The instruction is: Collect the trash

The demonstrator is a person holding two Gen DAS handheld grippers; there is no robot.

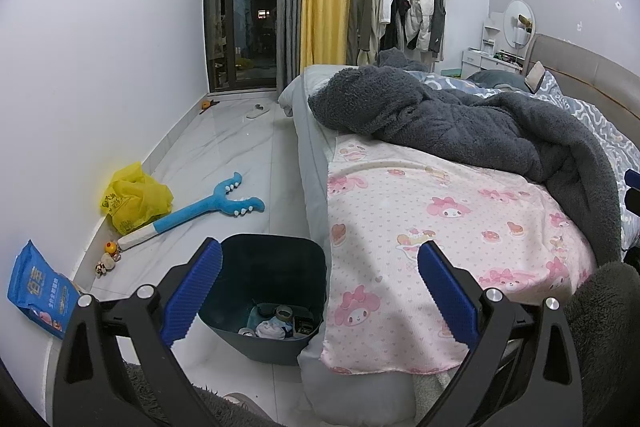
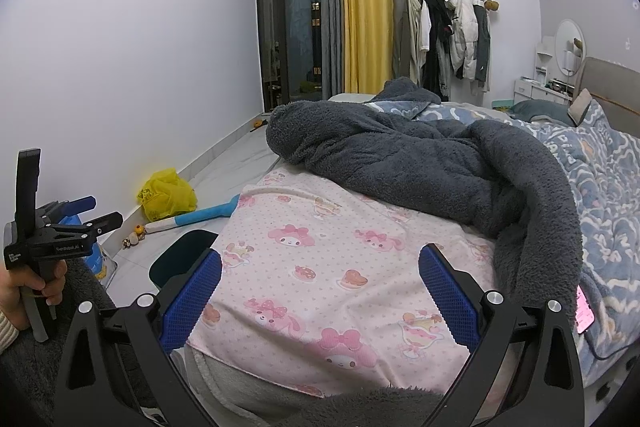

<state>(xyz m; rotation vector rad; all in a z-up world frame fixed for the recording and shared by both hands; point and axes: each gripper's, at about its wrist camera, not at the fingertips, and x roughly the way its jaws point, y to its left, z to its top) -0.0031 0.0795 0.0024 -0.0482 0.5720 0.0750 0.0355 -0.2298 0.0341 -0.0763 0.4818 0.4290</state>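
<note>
A dark bin (image 1: pixel 266 291) stands on the floor beside the bed, with several pieces of trash in its bottom; its rim also shows in the right wrist view (image 2: pixel 180 259). A yellow plastic bag (image 1: pixel 134 201) lies crumpled against the wall, seen in the right wrist view too (image 2: pixel 168 193). A blue packet (image 1: pixel 38 289) leans at the wall to the left. My left gripper (image 1: pixel 318 291) is open and empty, above the bin and the bed's edge; the right wrist view shows it from the side (image 2: pixel 90 217). My right gripper (image 2: pixel 320 293) is open and empty over the pink sheet (image 2: pixel 320 247).
A blue and white toy fork (image 1: pixel 200 209) and small toys (image 1: pixel 108 259) lie on the tiled floor. A grey fleece blanket (image 1: pixel 460 123) is heaped on the bed. A clothes rack (image 1: pixel 404 7) and a glass door (image 1: pixel 244 3) stand at the far end.
</note>
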